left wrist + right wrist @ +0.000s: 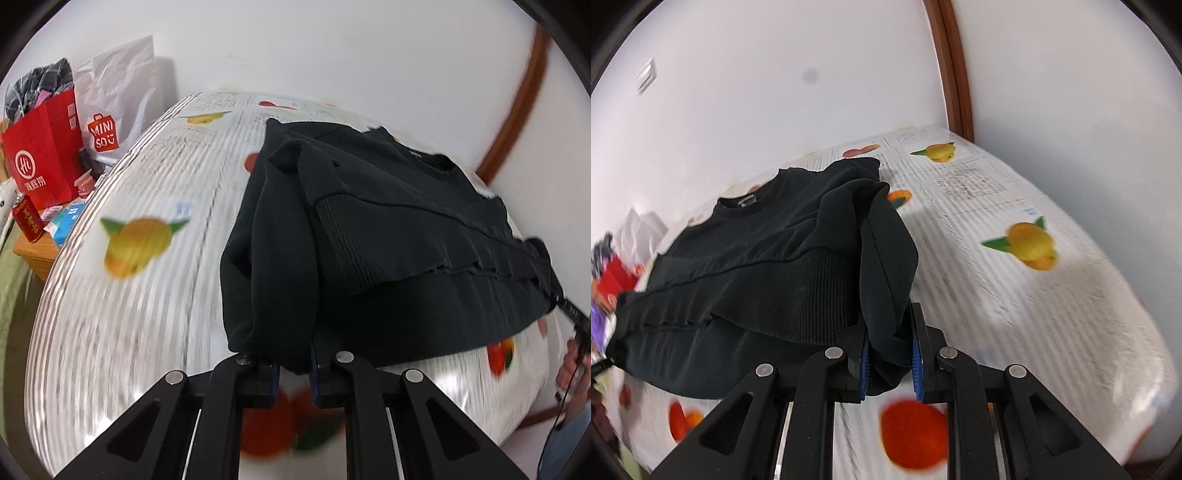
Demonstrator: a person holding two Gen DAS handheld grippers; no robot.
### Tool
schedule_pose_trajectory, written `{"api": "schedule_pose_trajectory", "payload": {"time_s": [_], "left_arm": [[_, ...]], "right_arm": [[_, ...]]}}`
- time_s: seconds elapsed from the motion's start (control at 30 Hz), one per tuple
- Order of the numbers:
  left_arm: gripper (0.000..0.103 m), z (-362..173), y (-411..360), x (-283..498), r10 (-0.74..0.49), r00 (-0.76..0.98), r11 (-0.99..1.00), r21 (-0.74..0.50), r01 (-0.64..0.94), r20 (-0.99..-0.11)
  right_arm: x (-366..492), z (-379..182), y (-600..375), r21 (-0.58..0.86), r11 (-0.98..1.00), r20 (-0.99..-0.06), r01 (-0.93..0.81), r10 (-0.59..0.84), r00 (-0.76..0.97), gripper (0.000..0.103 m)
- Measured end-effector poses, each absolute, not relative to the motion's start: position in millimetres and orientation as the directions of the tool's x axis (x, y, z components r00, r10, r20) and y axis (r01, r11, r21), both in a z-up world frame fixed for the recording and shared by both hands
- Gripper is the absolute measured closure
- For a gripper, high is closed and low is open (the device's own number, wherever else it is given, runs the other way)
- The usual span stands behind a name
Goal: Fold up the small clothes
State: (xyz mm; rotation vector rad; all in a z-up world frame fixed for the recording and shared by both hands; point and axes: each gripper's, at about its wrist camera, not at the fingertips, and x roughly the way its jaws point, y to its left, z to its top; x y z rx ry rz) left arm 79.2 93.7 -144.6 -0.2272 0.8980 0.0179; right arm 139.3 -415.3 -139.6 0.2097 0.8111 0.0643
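Note:
A black sweatshirt (388, 229) lies partly folded on a table covered with a fruit-print cloth (147, 295). Its sleeves are folded over the body and its neck faces the wall. My left gripper (293, 365) is shut on the near left corner of the sweatshirt and lifts it off the cloth. My right gripper (890, 365) is shut on the near right corner of the sweatshirt (768, 258) and lifts it too. The ribbed hem hangs between the two grippers. The right gripper's black body (576, 317) shows at the right edge of the left wrist view.
A red paper bag (44, 155) and a white Miniso bag (110, 110) stand on a small wooden side table (35, 254) to the left, with a red can (26, 221). A white wall (775, 92) and a brown door frame (955, 74) stand behind the table.

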Motion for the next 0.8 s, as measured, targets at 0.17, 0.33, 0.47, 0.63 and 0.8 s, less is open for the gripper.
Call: {"api": "schedule_pose_trajectory", "payload": {"time_s": [0.17,0.33,0.47,0.63,0.8], "left_arm": [[0.085,-143.6,82.3,56.4,-0.049,0.622,0.985,-0.142,-0.100,-0.781],[0.083,-123.2,85.4,36.6,-0.050,0.683,0.990,-0.129,-0.065,-0.729],[0.081,-105.0,82.6,22.4,-0.076,0.717,0.991,-0.131,-0.021,-0.693],[0.076,-90.7,65.8,20.0,-0.194,0.728,0.976,-0.204,0.075,-0.657],[0.076,-105.4,41.1,44.5,-0.241,0.681,0.969,-0.209,0.131,-0.691]], "right_arm": [[115.6,-140.0,-409.9,0.062,0.998,-0.743,-0.004,0.049,0.668,0.079],[93.1,-105.7,-405.8,-0.051,0.999,-0.680,0.001,-0.036,0.732,0.070],[82.5,-82.5,-393.4,0.002,0.996,-0.650,-0.086,0.067,0.757,0.063],[91.3,-93.1,-357.0,0.147,0.963,-0.687,-0.224,0.262,0.678,0.063],[102.2,-118.8,-319.7,0.132,0.950,-0.720,-0.284,0.289,0.631,0.075]]}}
